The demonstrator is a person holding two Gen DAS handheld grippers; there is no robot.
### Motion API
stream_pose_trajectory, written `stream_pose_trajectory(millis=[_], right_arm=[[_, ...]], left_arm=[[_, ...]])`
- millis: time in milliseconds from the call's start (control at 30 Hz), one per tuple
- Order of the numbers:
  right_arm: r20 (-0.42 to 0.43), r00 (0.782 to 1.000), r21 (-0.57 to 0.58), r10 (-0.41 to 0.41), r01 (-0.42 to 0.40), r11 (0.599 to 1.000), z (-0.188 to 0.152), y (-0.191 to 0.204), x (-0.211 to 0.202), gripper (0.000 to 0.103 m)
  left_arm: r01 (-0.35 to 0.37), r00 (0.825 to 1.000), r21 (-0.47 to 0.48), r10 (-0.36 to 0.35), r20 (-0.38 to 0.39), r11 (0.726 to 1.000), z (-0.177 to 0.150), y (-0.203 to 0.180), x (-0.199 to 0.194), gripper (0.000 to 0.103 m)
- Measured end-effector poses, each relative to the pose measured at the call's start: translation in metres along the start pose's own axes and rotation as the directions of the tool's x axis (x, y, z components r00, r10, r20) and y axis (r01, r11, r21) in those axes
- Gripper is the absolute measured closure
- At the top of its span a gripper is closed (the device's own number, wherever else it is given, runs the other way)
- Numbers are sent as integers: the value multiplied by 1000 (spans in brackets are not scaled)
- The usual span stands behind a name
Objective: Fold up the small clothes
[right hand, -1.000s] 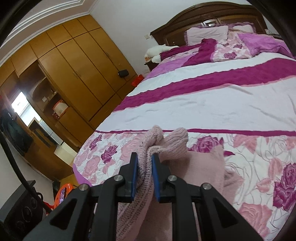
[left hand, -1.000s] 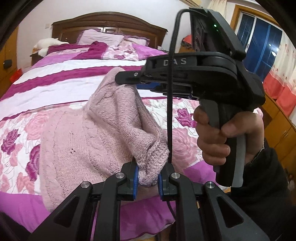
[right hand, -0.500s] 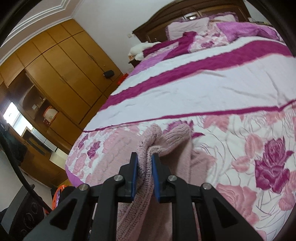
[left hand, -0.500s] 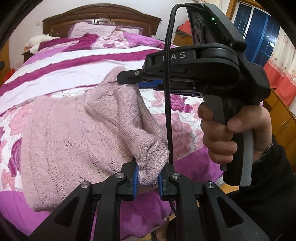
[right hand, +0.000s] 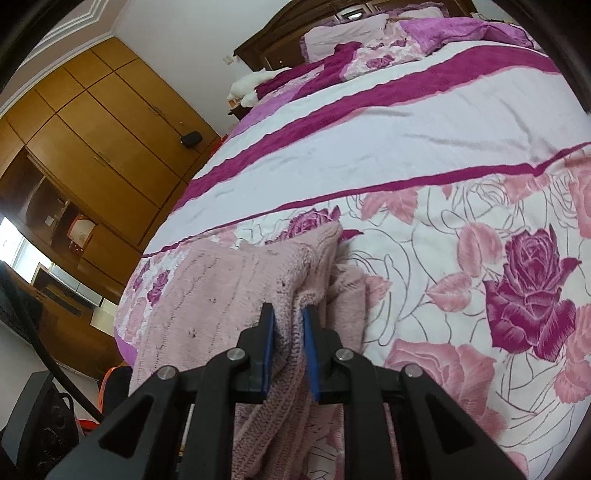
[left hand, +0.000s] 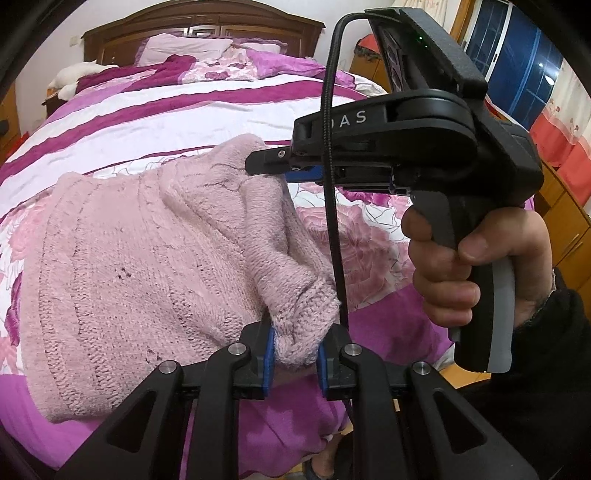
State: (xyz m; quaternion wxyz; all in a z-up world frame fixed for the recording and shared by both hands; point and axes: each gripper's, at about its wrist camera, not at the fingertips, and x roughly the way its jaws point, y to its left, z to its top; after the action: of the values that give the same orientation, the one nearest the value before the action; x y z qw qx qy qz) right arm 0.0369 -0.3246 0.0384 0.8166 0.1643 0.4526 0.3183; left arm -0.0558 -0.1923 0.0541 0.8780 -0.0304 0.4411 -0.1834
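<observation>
A pink knitted sweater (left hand: 129,266) lies spread over the near end of the bed, with one edge lifted. My left gripper (left hand: 294,332) is shut on a bunched corner of the knit near the bed's foot. In the left wrist view my right gripper (left hand: 266,170) reaches in from the right, held by a hand (left hand: 447,273), and pinches the sweater's far raised corner. The right wrist view shows that gripper (right hand: 289,325) shut on a fold of the sweater (right hand: 221,288), with the cloth hanging down between its blue pads.
The bedspread (right hand: 424,147) is white with magenta stripes and rose prints. Pillows (left hand: 192,48) and a dark headboard (left hand: 184,18) lie at the far end. A wooden wardrobe (right hand: 92,147) stands along the bed's left side. A window with a red curtain (left hand: 554,122) is at right.
Both grippers have come down toward the bed with the sweater still held. The sweater now lies flatter and more spread over the bedspread than a second ago.
</observation>
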Motion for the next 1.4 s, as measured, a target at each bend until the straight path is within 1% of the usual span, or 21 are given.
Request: stream_pose_trajectory(millis=[200,433,500,633,867,900,933,967,1000,1067,1100,1200,1300,1400], right_arm=[[-8,1000,9,-19,19,1000,-3,-5,3,87],[-24,999,25,-36,37,999,-6,-12,6,86],[-33,999,35,-42,43,998,-8,-17,9,85],[-41,998,60,-45,47,997,-9,-24,11,84],[-44,997,58,-66,68,996,-10,-24,13,83],[-46,995,66,-90,93,994,-10,-25,14,72],[-47,992,72,-114,117,990,-9,-27,13,64],[-49,989,76,-140,144,987,-9,-29,13,46],[-51,986,81,-159,163,983,-9,-31,14,40],[-59,987,98,-146,152,984,-9,-37,15,39],[-63,987,109,-145,151,982,-9,-39,15,36],[-65,985,99,-162,168,981,-9,-39,15,32],[-64,982,82,-177,182,980,-8,-37,15,30],[-59,980,64,-190,194,979,-8,-37,13,29]], left_arm=[[-25,999,21,25,-21,999,6,-7,11,103],[4,999,-16,-4,-33,1000,10,-2,18,101],[25,999,-29,-26,-37,999,12,0,20,95],[33,999,-29,-33,-34,999,12,-1,22,93],[32,999,-15,-32,-33,999,6,-4,19,88],[36,999,-17,-37,-33,999,5,-5,19,85],[40,999,-17,-40,-34,999,3,-7,18,83],[45,998,-12,-46,-35,999,3,-7,19,79],[47,998,-8,-47,-35,999,3,-9,19,77],[45,998,2,-45,-33,999,2,-10,19,75],[45,999,5,-45,-31,999,2,-10,19,73],[58,998,18,-58,-26,998,0,-12,19,68],[96,995,32,-95,-30,995,-1,-12,13,66],[170,985,17,-170,-26,985,-5,-6,-6,65]])
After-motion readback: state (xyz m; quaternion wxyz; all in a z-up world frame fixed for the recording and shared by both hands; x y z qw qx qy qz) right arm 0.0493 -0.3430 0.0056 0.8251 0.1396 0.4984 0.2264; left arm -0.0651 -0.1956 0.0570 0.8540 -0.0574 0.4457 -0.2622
